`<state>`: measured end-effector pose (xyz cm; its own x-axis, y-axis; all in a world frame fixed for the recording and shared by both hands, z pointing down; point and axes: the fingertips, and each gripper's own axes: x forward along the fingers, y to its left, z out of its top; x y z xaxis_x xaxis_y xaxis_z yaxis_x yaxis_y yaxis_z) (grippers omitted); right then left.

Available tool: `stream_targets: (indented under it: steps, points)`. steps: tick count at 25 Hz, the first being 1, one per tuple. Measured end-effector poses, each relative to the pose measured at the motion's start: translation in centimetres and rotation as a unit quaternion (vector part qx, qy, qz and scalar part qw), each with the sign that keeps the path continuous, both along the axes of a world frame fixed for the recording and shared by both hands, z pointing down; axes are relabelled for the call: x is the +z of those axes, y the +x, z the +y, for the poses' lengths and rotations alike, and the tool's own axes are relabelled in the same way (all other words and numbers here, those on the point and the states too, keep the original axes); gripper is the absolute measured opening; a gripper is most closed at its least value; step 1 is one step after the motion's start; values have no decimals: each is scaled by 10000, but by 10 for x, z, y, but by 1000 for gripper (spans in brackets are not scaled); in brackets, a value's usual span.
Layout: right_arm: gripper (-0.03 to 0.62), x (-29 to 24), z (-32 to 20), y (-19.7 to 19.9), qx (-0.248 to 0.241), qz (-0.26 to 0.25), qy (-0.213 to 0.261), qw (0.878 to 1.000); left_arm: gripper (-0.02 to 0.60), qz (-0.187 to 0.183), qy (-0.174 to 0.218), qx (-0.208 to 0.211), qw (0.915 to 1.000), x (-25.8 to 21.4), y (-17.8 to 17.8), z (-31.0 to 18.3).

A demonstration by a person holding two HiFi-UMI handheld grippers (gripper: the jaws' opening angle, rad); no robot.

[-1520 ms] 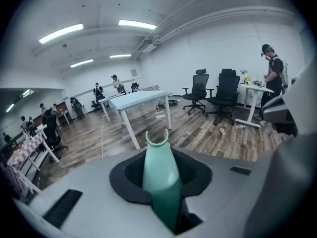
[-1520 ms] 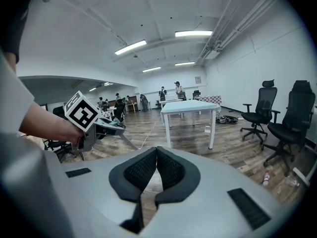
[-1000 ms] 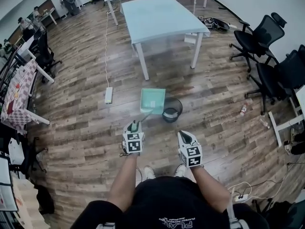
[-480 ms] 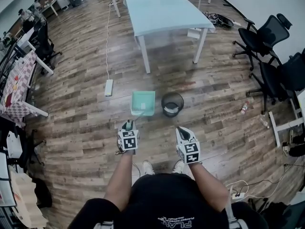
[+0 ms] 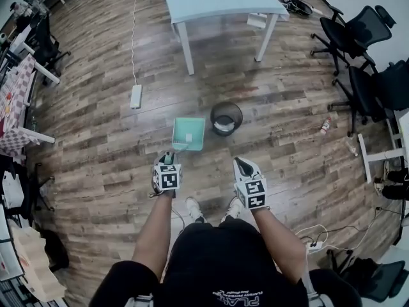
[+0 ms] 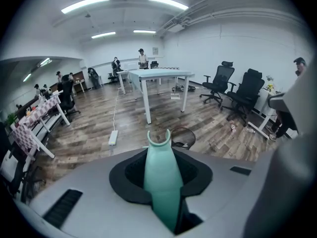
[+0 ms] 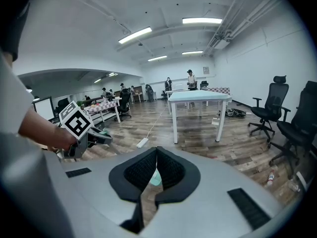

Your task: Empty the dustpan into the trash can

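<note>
Jaws of our left gripper point(image 5: 167, 160) are clamped on the dustpan point(image 5: 189, 133) handle, pan low beside the trash can point(image 5: 226, 118) and seemingly empty already, right gripper point(image 5: 241, 166) pinched shut on nothing, so next we'd just set it down flat.

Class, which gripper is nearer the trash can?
Right. The right gripper is just short of the trash can; the left gripper, holding the dustpan, is farther off to the side.

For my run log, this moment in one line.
left gripper: shut on dustpan | dustpan: beside trash can, not over it | right gripper: shut, empty
</note>
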<state>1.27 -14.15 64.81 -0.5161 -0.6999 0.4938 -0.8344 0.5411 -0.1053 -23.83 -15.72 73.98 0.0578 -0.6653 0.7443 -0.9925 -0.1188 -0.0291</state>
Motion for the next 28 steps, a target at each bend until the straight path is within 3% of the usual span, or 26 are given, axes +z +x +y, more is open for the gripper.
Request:
stream_targets:
  steps: [8,28]
  points:
    - [25,14,-2,-4,-117,130,-62,9998,100,70,-554,-10,9984,50,11,14]
    - [25,56,19,14,-265,355,-326,9985,101,97,-922,-399,9949,116,18,-3]
